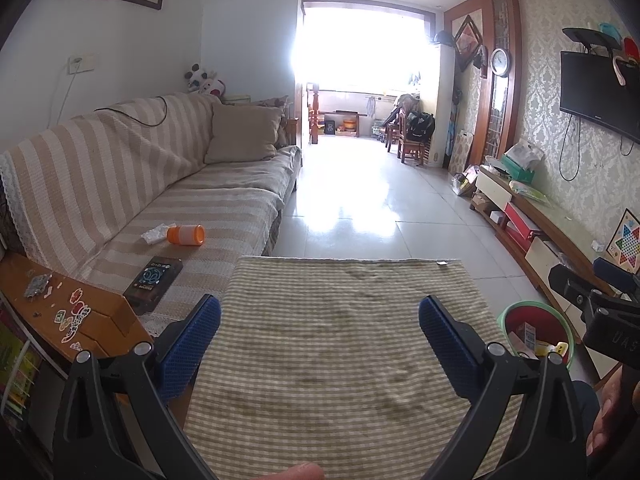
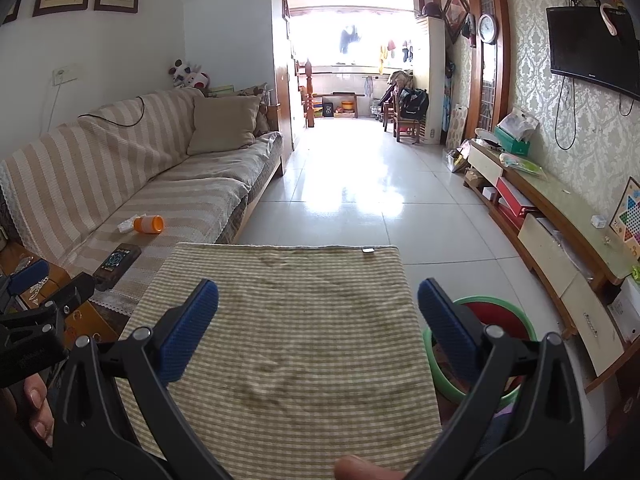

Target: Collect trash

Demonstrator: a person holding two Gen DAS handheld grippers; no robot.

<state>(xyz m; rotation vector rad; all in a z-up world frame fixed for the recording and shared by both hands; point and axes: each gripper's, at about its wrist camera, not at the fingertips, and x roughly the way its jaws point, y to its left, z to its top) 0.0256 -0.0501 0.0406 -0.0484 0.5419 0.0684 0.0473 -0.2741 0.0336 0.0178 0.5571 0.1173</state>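
Hovering over checked mat (image 1: 340, 344): L gripper (image 1: 320, 336) & R gripper (image 2: 318, 324) both held wide apart, nothing gripped. Orange bottle (image 1: 186, 235) w/ crumpled wrapper (image 1: 155, 233) seen on sofa (image 1: 120, 168), well apart from bin (image 1: 538, 330). Risk: bottle may be rolled off if nudged.

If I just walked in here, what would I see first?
Probably the bright orange cup lying on its side on the striped sofa, beside a crumpled white paper. Close in front lies a checked cloth, and right of it sits a green-rimmed trash bin.
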